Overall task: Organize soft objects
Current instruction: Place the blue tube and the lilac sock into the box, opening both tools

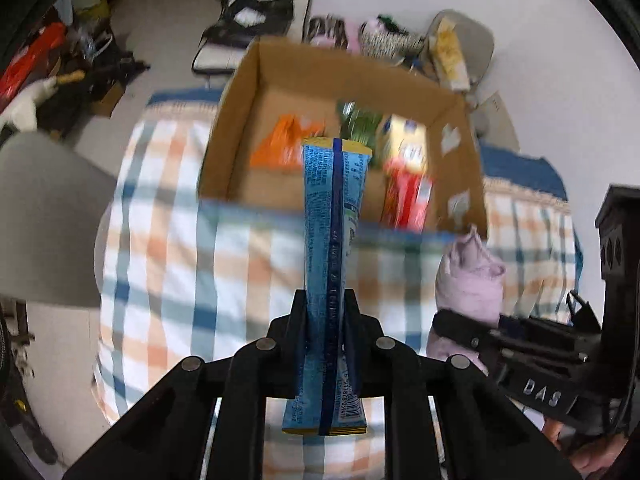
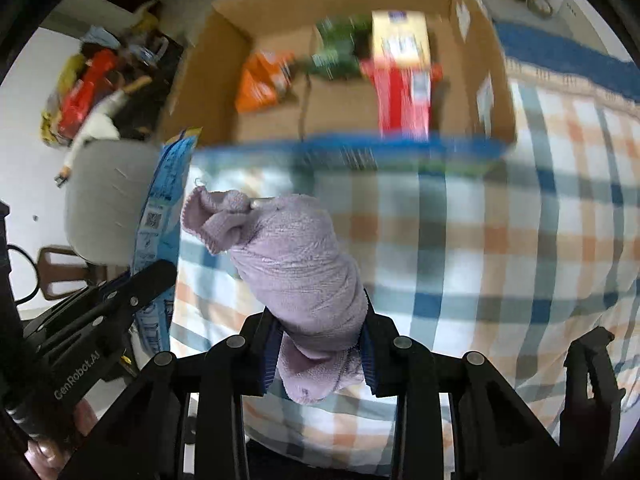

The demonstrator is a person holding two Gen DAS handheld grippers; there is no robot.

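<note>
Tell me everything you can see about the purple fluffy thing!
The purple cloth is a soft, fuzzy, lilac towel-like fabric, rolled into a bundle with one loose knotted-looking end sticking out at the far end. The right gripper is shut on it, pads pressing both sides, holding it above the checked blanket, in front of the cardboard box.

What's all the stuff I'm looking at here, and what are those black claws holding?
Box: one, brown cardboard, open, on the bed ahead.
Packets in the box: orange bag, green bag, yellow-red pack.
Blanket: one, blue, orange and white checks, under the box.
Blue packet: one, long, clamped in the left gripper.
Towel: one, lilac, rolled, clamped in the right gripper.
Floor clutter: blurred, far left.
Left gripper: black, shut.
Right gripper: black, shut.
</note>
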